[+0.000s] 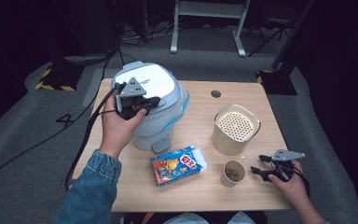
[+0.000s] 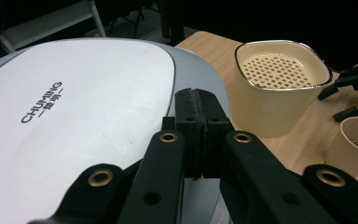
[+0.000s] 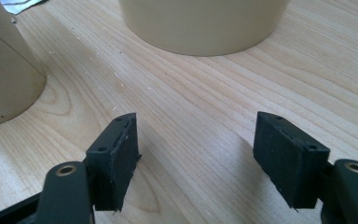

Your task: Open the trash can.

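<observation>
A white and grey pedal bin (image 1: pixel 151 79) with a plastic liner stands at the table's back left; its lid (image 2: pixel 74 107) reads CHUMING. My left gripper (image 1: pixel 151 101) hovers over the lid's right edge. Its pads are pressed together with nothing between them (image 2: pixel 198 121). A cream container with a perforated insert (image 1: pixel 236 126) (image 2: pixel 279 93) stands at the right. In front of it is a small paper cup (image 1: pixel 233 172) (image 3: pixel 4 70) with something dark inside. Just right of the cup, my right gripper (image 1: pixel 256 164) (image 3: pixel 196 144) rests low over the wood, open and empty.
An orange and blue snack packet (image 1: pixel 178 164) lies flat near the front middle of the wooden table (image 1: pixel 200 191). The bin's pedal (image 1: pixel 161 145) points toward it. A round cable hole (image 1: pixel 216 94) sits near the back edge. Cables and stand legs (image 1: pixel 205 28) are on the grey floor behind.
</observation>
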